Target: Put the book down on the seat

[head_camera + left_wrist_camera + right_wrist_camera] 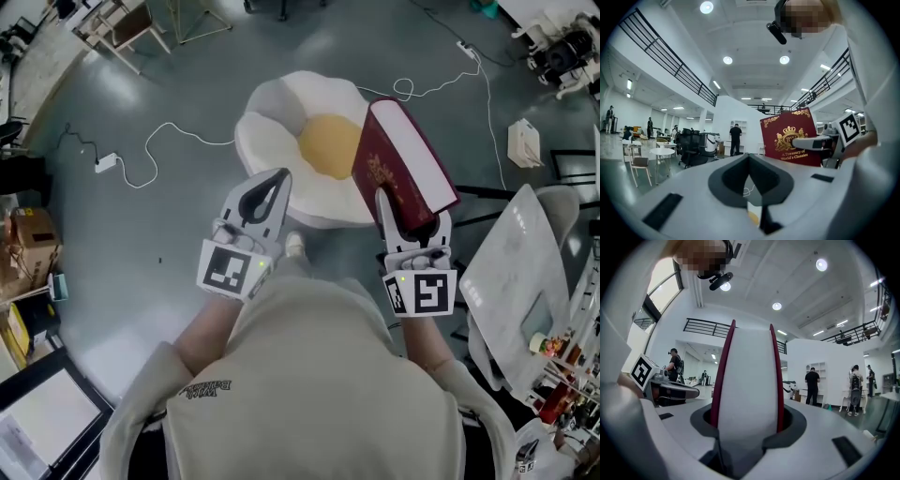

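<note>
**Maroon book held, seat to its left**

Your right gripper (410,214) is clamped on the book (405,159) at centre right, its long axis running up the frame. The white-and-yellow seat (267,131) lies just left. Your left gripper (279,178), jaws together and empty, is nearer the seat. Only the left gripper view shows the gold-crested cover (790,136); the right gripper view shows page edges (747,380).

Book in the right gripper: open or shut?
Book shut: both red covers lie flush against the white page block, clamped in the right gripper.
</note>
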`<state>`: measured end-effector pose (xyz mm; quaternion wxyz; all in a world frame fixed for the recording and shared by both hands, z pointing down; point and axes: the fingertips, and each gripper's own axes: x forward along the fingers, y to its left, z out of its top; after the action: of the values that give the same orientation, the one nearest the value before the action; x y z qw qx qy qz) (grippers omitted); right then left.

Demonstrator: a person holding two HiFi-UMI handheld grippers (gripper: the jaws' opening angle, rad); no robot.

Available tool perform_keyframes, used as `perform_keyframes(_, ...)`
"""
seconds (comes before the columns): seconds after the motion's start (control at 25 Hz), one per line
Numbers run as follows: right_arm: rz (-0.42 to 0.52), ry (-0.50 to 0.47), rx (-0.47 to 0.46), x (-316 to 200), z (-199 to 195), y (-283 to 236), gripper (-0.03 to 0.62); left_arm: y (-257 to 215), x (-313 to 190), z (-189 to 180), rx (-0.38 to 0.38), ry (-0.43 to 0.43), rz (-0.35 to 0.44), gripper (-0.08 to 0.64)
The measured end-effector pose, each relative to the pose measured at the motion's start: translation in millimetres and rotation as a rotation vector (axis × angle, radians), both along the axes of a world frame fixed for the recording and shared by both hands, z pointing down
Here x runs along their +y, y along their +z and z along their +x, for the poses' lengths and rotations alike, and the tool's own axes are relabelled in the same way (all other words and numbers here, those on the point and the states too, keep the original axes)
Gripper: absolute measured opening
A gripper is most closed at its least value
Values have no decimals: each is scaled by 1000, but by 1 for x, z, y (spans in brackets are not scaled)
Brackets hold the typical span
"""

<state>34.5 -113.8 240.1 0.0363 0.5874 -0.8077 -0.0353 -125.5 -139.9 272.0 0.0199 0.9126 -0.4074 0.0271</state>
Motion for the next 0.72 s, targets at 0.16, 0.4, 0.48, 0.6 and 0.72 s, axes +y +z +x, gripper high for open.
perform_keyframes(0.16,0,13,7,-15,-4,-5,227,1,-16,-5,0,9,-9,11)
perform_keyframes(0.4,-9,5,21,-30,3,-4,227,0,-32,-3,11,-18,0,11)
perform_keyframes(0.48,-13,-9,17,-36,4,-3,227,1,-34,-3,2,-30,-1,11)
perform_keyframes(0.6,-17,-44,9,-44,3,-2,227,-3,-40,-7,7,-67,-1,11)
perform_keyframes(0.72,-26,-63,10,-53,6,1,227,-3,-48,-12,8,-107,-8,11)
